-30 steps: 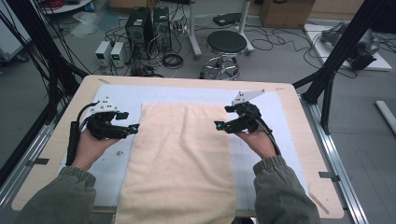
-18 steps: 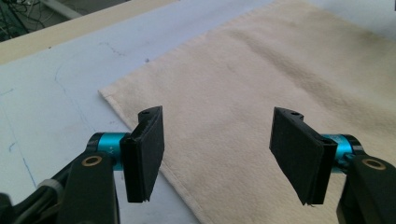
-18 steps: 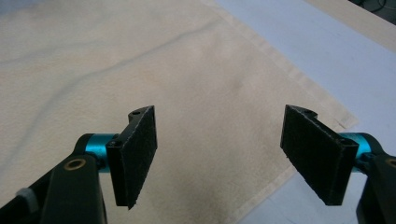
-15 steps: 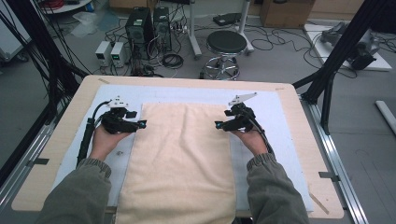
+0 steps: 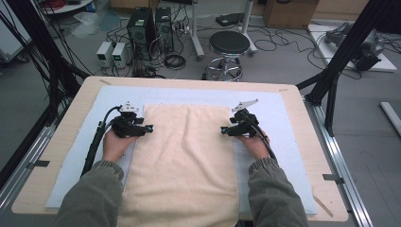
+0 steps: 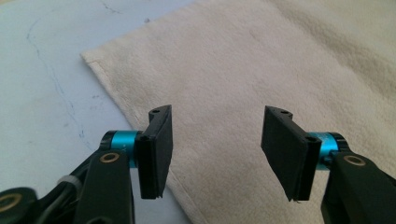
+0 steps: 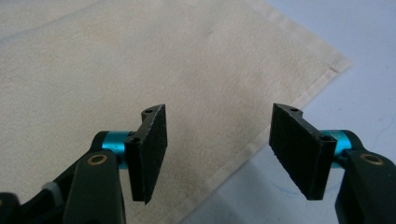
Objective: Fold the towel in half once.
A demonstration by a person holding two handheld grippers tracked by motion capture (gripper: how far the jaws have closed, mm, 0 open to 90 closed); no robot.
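Your cream terry-cloth towel [image 5: 184, 165] lay flat down the middle of the pale blue mat [image 5: 279, 118] on the light wooden desk [image 5: 71, 127], its near end hanging over the desk's front edge between your grey-green sleeves. You had your left tongs [image 5: 149, 128] at the towel's left edge, close to the far left corner, and your right tongs [image 5: 223, 129] at the right edge, close to the far right corner, each pair pointing inward across the cloth toward the other.

Through the left gripper view, your left tongs [image 6: 215, 144] stood partly open and had just been closing in; the hem ran below and between the two black pads [image 6: 156, 149], with the left pad over the edge and the right one over the cloth itself. The pads weren't pressing on anything, and the towel corner [image 6: 86, 57] sat flat on the mat farther out.

Over on the right gripper view it was much the same: your right tongs [image 7: 217, 149] were partly open, jaws just narrowing, the left pad [image 7: 149, 149] above the towel and the right pad above the blue mat, the stitched edge passing under the gap. No cloth was pinched there. Whether the pad tips touched the surface, I couldn't tell.

Beyond the desk stood a black round stool [image 5: 229, 45].
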